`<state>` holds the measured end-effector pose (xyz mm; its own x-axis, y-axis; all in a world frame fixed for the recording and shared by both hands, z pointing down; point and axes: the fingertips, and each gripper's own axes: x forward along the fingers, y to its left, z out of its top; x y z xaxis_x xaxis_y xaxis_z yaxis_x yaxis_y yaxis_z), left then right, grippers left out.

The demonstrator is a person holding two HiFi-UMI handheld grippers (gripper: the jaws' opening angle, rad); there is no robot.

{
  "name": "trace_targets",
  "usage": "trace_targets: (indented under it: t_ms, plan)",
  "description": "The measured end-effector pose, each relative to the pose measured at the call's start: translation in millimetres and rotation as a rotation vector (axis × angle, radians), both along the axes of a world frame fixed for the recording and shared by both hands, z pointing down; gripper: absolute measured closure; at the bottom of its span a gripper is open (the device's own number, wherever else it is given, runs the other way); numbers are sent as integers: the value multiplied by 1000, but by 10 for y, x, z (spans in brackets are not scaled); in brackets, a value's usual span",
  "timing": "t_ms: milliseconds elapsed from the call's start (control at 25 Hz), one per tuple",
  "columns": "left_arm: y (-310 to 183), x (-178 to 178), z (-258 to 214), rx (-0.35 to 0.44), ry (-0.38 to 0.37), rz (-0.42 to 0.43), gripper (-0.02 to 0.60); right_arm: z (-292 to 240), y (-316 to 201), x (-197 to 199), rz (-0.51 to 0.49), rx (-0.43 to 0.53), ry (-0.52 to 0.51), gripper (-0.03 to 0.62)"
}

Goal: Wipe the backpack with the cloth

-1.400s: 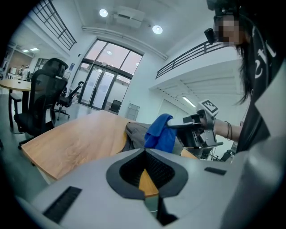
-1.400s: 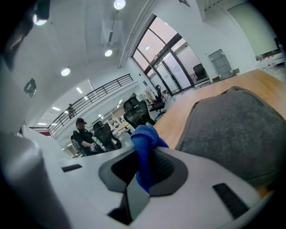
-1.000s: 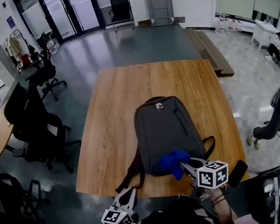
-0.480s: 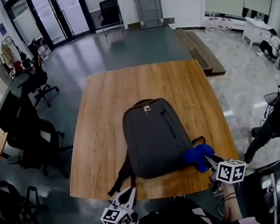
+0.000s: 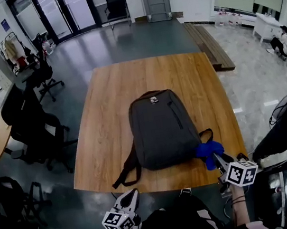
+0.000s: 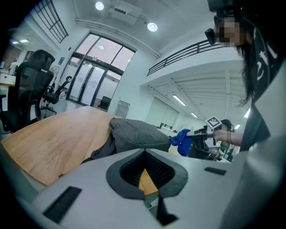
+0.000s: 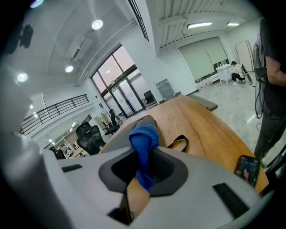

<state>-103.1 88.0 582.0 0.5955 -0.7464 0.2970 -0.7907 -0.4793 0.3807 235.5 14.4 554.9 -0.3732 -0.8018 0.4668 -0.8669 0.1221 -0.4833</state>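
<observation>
Centrally, wooden table [image 5: 105, 106] bearing grey backpack [image 5: 162, 130], laid flat. At backpack's near right corner, blue cloth [image 5: 209, 150] pinched between fingers of right gripper [image 5: 218, 160]. Nearer than backpack's left corner, left gripper [image 5: 128, 200], fingers slightly apart, holding nothing.

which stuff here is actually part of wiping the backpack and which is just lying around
Part of the job:
- backpack
- blue cloth
- right claw, shut on the cloth
- wooden table under the backpack

Just lying about:
- phone at the table's edge
- office chairs
- bench
- left claw, open and empty, off the table
</observation>
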Motion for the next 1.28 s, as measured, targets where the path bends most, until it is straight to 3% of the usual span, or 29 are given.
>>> trace_targets:
  t_ms: [520, 760, 920, 1280]
  plan:
    - [954, -308, 86, -2, -1, 33, 583, -23, 1027, -564, -32, 25, -1, 539]
    - [1429, -251, 203, -32, 0, 88, 583, -22, 1673, -730, -42, -3, -10, 539]
    - [1574, -258, 135, -14, 15, 80, 583, 19, 1934, -894, -74, -31, -25, 539]
    - [1777, -107, -44, 22, 14, -2, 583, -159, 2020, -1302, -266, 10, -59, 539]
